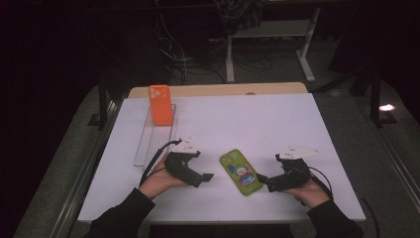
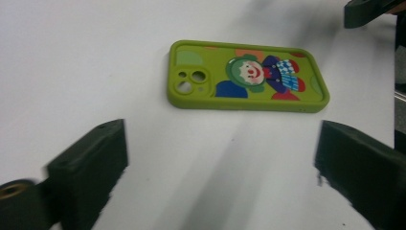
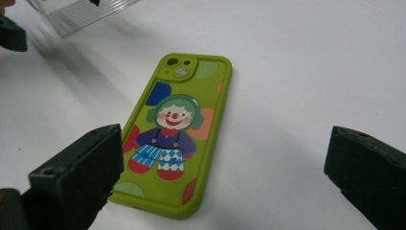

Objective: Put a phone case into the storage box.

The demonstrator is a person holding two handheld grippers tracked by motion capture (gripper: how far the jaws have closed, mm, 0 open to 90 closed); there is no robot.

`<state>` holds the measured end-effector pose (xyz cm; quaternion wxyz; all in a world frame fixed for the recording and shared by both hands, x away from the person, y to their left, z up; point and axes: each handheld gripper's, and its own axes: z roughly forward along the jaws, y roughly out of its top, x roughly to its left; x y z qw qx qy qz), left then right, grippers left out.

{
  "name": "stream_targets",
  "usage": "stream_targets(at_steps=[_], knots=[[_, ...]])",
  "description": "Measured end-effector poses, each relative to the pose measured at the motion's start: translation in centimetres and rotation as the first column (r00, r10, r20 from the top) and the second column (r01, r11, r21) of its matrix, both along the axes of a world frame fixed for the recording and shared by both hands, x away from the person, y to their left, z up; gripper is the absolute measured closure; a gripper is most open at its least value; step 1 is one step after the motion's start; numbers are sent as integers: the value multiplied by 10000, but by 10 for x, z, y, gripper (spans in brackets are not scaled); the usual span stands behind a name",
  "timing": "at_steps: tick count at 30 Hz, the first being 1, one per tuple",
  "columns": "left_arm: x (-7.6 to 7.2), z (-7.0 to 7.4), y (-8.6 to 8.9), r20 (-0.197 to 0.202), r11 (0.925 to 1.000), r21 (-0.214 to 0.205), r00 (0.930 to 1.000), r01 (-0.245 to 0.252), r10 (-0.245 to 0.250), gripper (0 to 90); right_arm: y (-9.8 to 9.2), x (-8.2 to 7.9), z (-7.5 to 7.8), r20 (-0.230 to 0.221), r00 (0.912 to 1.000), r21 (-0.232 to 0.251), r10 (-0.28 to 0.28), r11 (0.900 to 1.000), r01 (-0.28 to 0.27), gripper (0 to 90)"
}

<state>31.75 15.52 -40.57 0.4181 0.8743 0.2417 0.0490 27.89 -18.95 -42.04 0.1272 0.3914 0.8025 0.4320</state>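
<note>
A wide white rectangular surface (image 1: 277, 124) is seen carrying everything. At its far left a long clear ribbed plastic tray (image 1: 151, 139) is laid, with an orange phone case (image 1: 160, 104) stood upright at its far end. A green rubbery phone case printed with a clown (image 1: 241, 172) is laid flat, print up, near the front edge between both tongs. The left tongs (image 1: 205, 177) are held wide open and empty just beside it; the right tongs (image 1: 262, 179) are likewise spread, gripping nothing, at its near end.

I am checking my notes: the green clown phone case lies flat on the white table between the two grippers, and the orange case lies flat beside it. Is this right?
Not quite: the orange case stands upright in the clear rack at the table's far left, as the high view shows. The green clown phone case does lie flat between the grippers.
</note>
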Motion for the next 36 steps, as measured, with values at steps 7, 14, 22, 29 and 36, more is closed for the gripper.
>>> stream_targets(at_steps=[7,14,22,29,36], knots=[[1,0,6,86,9998,161,9999,-99,98,0,0,-3,4,-101,9993,119,-346,9993,347,0],[1,0,7,38,9999,143,10000,-24,23,0,4,-2,11,-79,9989,268,-455,9986,457,0],[0,0,5,38,10000,79,10000,53,-53,0,21,4,21,111,9997,332,-235,9992,231,0],[2,1,7,78,9998,141,9999,150,-151,0,41,12,25,223,9998,243,11,9997,-16,0],[2,0,6,24,9998,105,9999,161,-161,0,55,20,25,122,9999,14,-66,10000,66,0]])
